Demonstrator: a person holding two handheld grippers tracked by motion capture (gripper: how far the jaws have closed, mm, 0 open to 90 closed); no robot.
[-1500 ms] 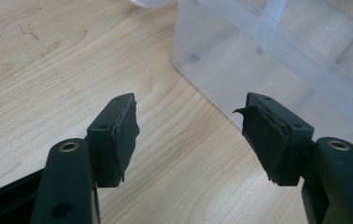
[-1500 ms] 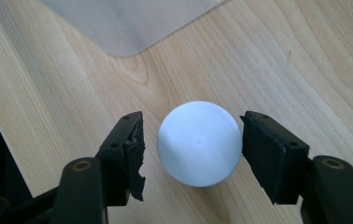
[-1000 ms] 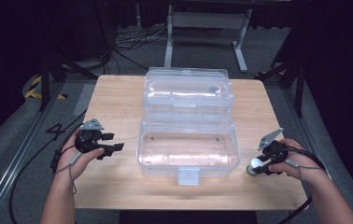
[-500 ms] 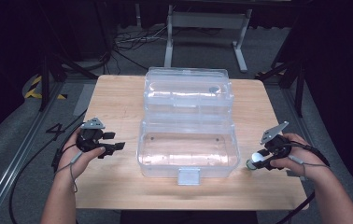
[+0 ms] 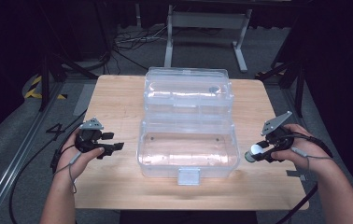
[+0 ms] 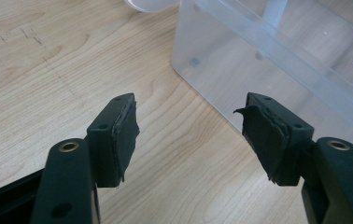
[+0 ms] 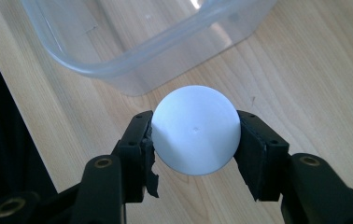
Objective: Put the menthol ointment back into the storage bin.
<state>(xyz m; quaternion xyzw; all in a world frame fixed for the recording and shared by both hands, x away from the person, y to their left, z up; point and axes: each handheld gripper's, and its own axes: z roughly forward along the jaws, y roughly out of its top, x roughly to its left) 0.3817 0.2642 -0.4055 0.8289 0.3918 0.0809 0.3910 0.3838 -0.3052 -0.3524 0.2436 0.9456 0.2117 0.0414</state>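
High view: clear plastic box [image 5: 187,147], lid thrown back, at the centre of the wooden table [image 5: 114,100]; left gripper [image 5: 111,148] to its left, right gripper [image 5: 254,154] to its right, carrying a white ball [image 5: 256,150]. Left gripper view: jaws spread, nothing between the pads [image 6: 124,135], bare tabletop below, box wall just beyond. Right gripper view: jaws pinching the white ball [image 7: 195,129] on both sides, above the table, beside the box's rounded corner [image 7: 132,70].
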